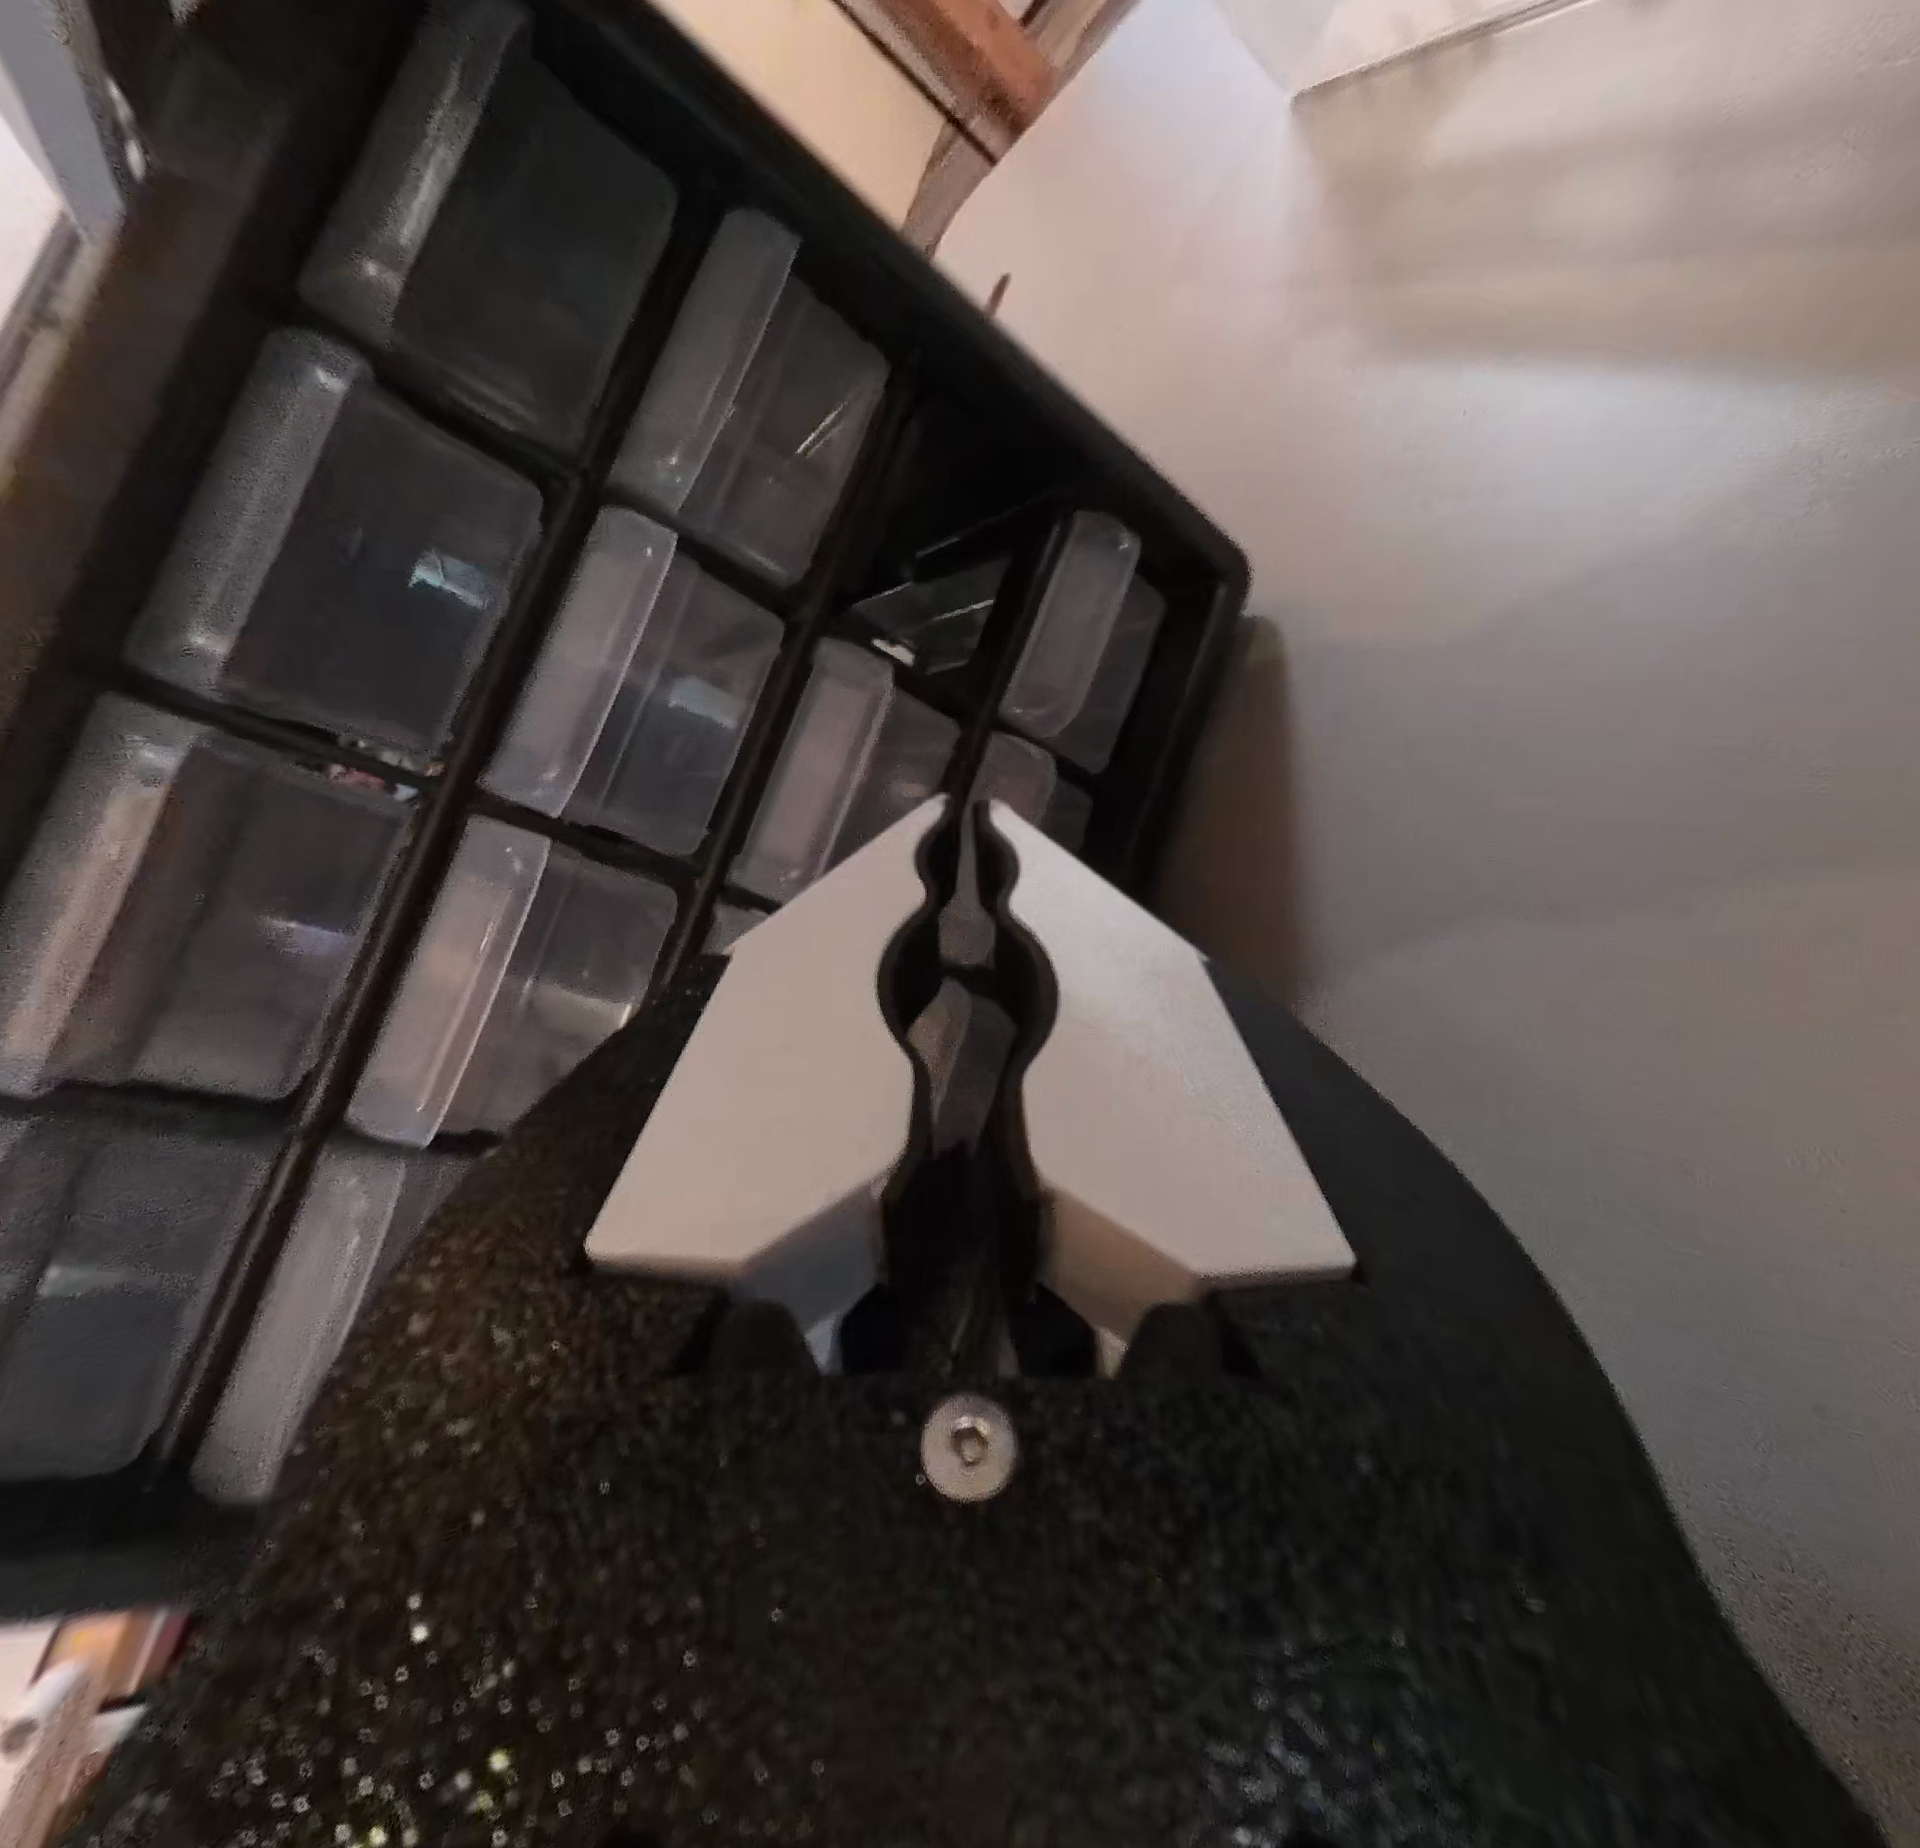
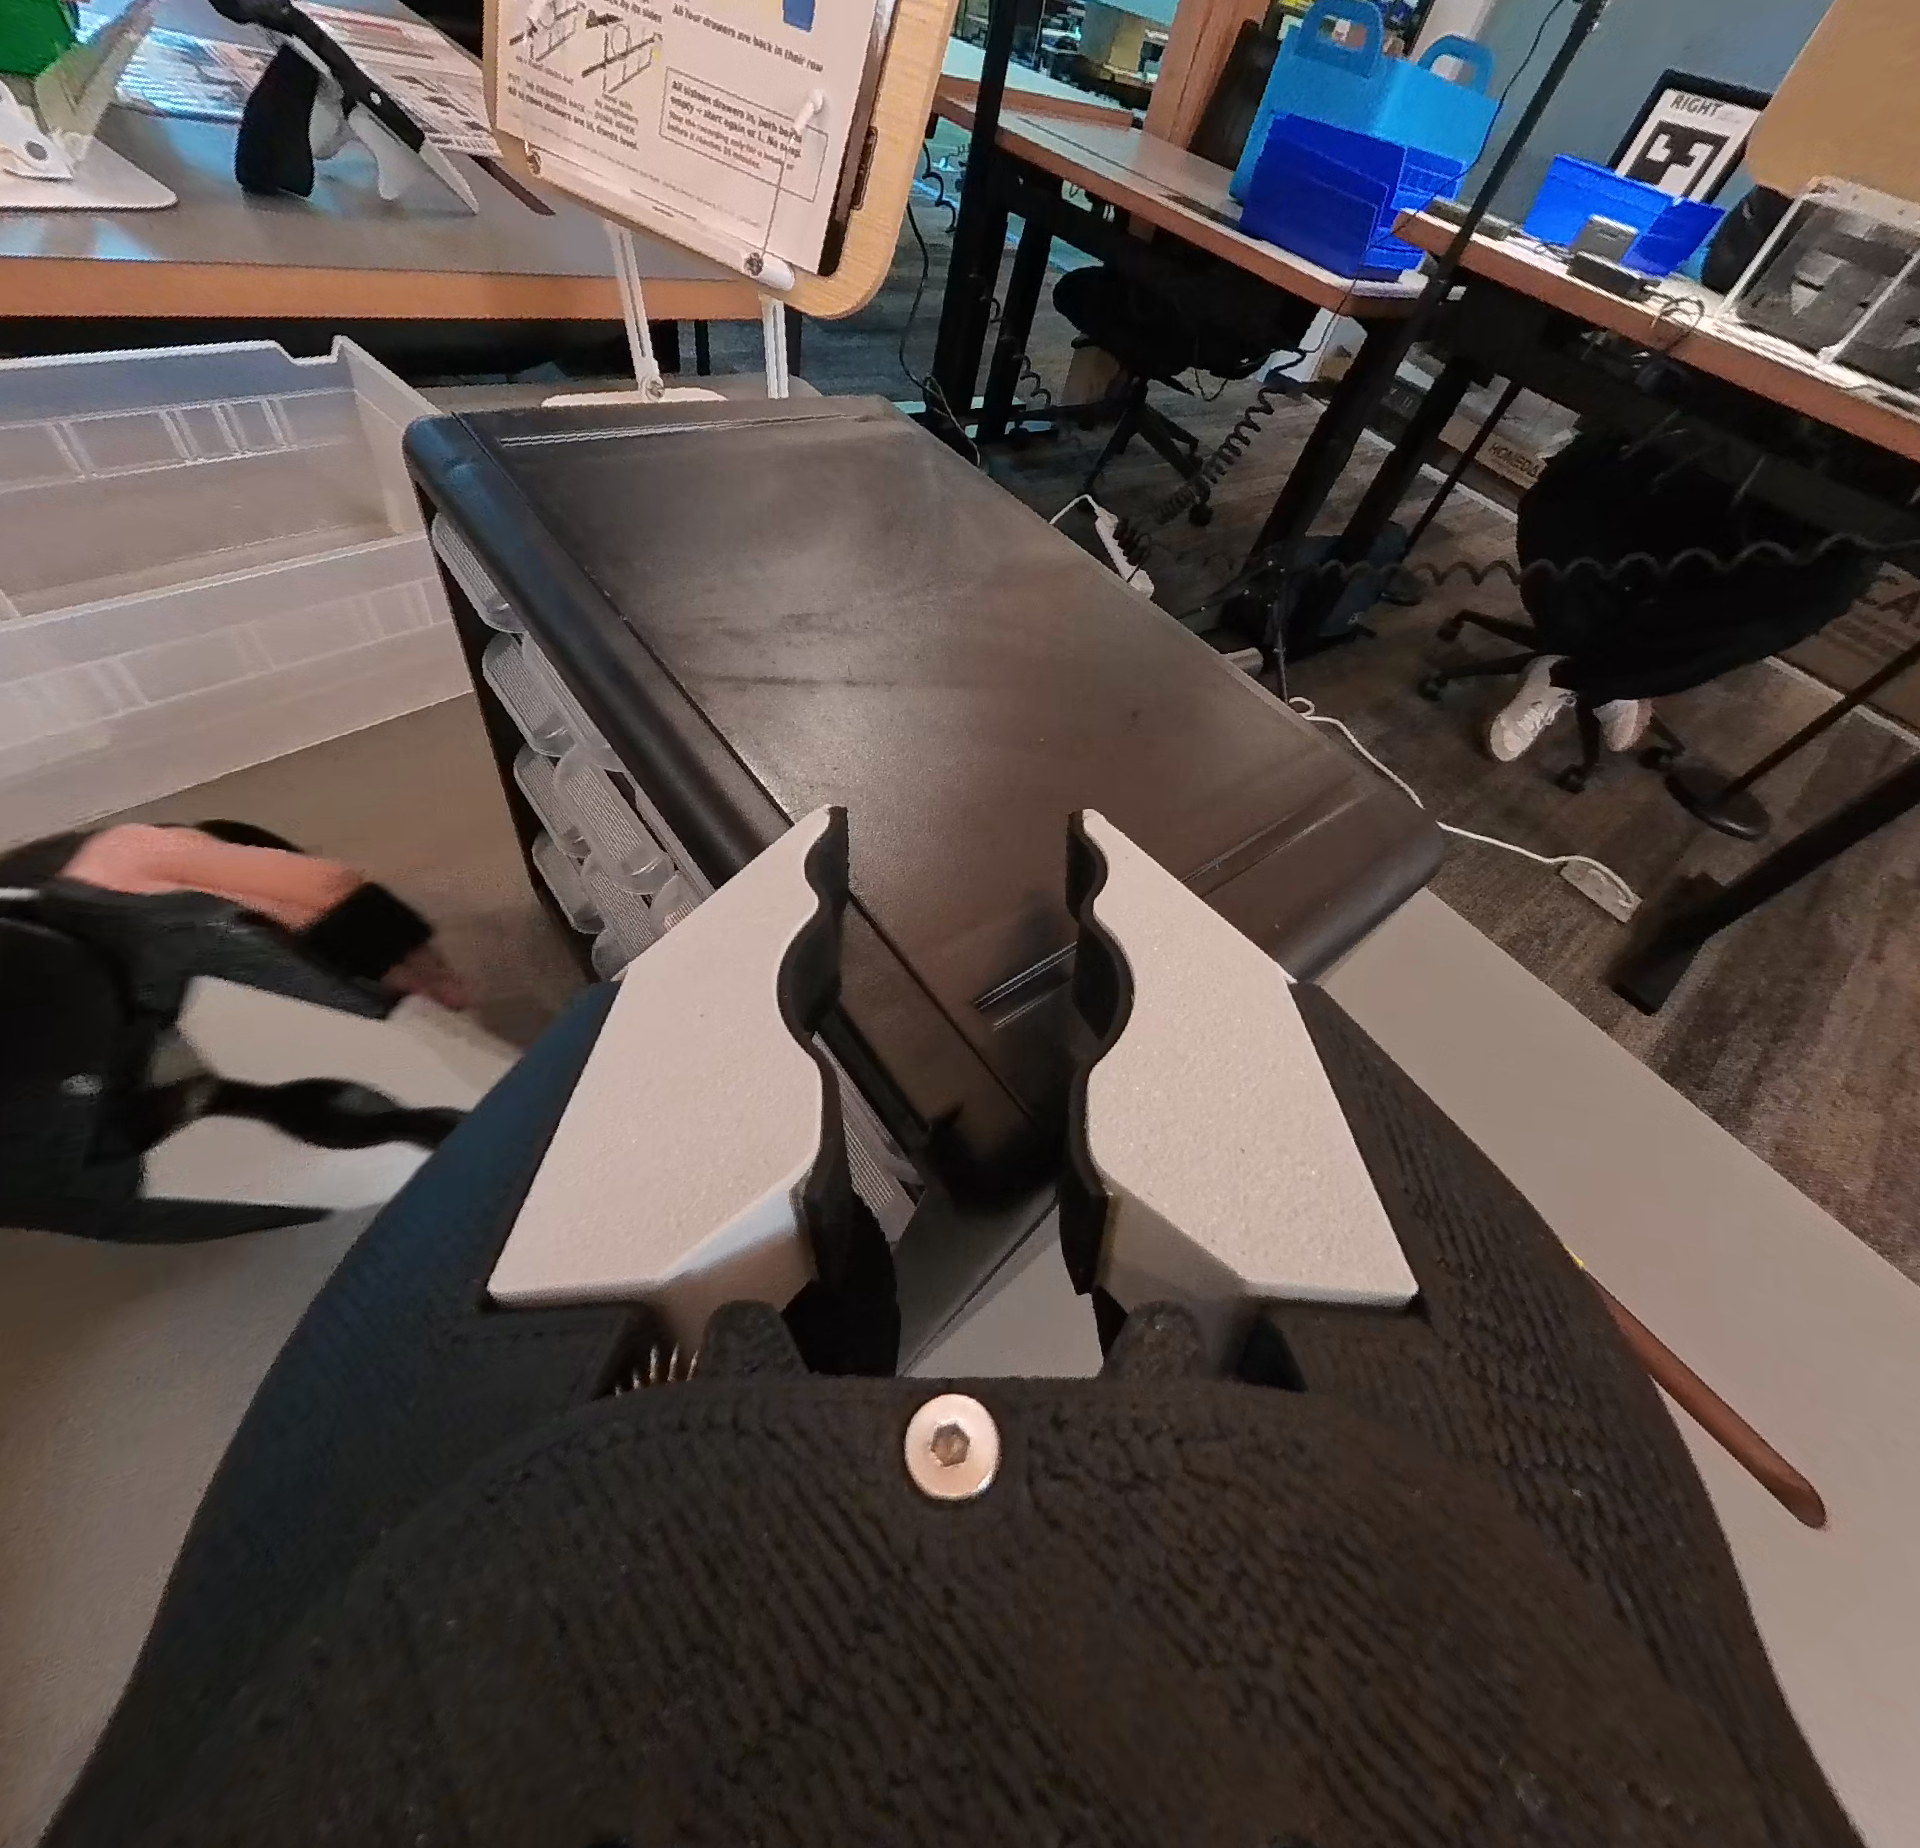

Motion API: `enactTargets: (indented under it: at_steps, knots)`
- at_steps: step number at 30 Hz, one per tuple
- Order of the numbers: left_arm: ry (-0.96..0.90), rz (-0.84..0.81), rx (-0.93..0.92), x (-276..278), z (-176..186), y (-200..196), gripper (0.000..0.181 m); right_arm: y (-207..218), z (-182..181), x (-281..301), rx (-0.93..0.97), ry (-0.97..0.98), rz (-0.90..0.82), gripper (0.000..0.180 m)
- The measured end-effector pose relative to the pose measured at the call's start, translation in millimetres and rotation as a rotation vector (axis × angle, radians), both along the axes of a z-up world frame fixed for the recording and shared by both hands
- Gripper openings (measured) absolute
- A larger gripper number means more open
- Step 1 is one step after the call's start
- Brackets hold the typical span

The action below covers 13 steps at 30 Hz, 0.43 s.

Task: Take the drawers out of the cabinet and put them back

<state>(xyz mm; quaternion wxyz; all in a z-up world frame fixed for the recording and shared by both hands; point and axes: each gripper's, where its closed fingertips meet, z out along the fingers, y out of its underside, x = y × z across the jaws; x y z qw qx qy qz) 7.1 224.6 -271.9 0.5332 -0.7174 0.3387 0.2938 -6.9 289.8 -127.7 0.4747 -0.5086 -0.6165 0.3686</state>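
Note:
The black cabinet (image 1: 1216,593) fills the left of the left wrist view, tilted, with several clear drawers (image 1: 644,676) pushed in. One slot near its far corner (image 1: 935,468) looks dark, with a clear piece askew below it. My left gripper (image 1: 961,822) is shut with nothing seen in it, its tips just in front of the drawers near that corner. In the right wrist view my right gripper (image 2: 956,832) is open over the near front edge of the cabinet's top (image 2: 935,635). The drawer handles (image 2: 582,759) show along its left face. The left gripper (image 2: 416,1118), blurred, sits low at the left.
A clear plastic bin (image 2: 156,551) stands left of the cabinet. An instruction board on a white stand (image 2: 707,84) rises behind it. The grey table's edge (image 2: 1558,1102) runs along the right, with a brown rod (image 2: 1714,1414). Desks, blue boxes (image 2: 1351,136) and chairs lie beyond.

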Motion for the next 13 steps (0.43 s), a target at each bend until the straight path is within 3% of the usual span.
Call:
enactTargets:
  at_steps: [2, 4, 7, 10, 13]
  knots:
    - [-0.04, -0.028, -0.022, 12, 2, -24, 0.004, 0, 0, 0, 0.0, 0.0, 0.001, 0.041]
    - [-0.221, -0.074, -0.065, 29, 11, -56, 0.015, 0, 0, 0, -0.002, 0.001, 0.003, 0.041]
    - [-0.364, -0.073, -0.082, 27, 42, -104, 0.034, 1, 0, 0, -0.013, 0.006, 0.005, 0.042]
    - [-0.229, 0.11, -0.055, -32, 72, -155, 0.05, 1, 0, 0, -0.02, 0.011, 0.007, 0.043]
    - [-0.109, 0.385, -0.17, -115, 70, -225, 0.04, 1, 0, 0, -0.028, 0.013, 0.009, 0.043]
